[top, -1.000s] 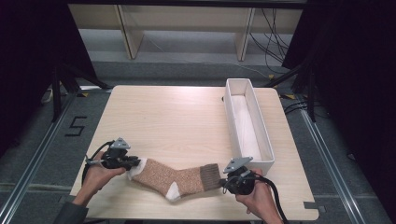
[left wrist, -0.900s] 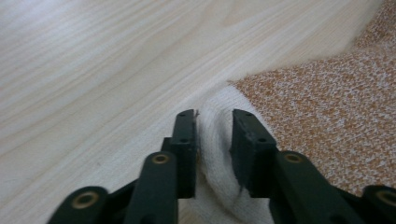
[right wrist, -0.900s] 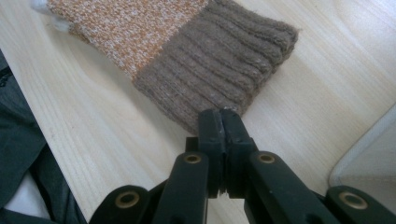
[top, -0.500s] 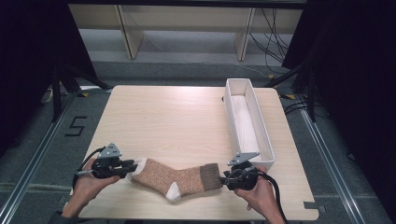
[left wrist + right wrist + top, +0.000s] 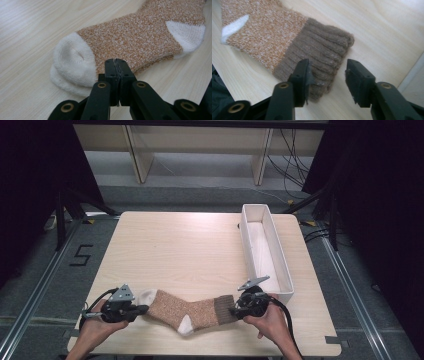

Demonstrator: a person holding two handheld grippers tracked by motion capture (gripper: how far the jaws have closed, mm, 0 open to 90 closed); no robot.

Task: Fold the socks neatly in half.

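Sock (image 5: pixel 187 312) flat on near edge of table (image 5: pixel 190 250), one gripper at each end.

Long axis runs left-right: white toe at left, brown cuff at right, white heel pointing near. Left gripper (image 5: pixel 142 309) sits just left of toe, jaws shut tight w/ nothing visible between the pads; in left gripper view its tips (image 5: pixel 117 65) lie over the toe-side edge of the sock, pinching no fabric. Right gripper (image 5: pixel 234 309) is at the cuff; its jaws have just been opening and now stand apart, cuff (image 5: pixel 322 60) partly between them but pads not pressing. Both ends equally close to a hand. Count: 1 sock, 2 grippers, 1 white tray (image 5: pixel 250 250) far-right, well apart from toe, near cuff.
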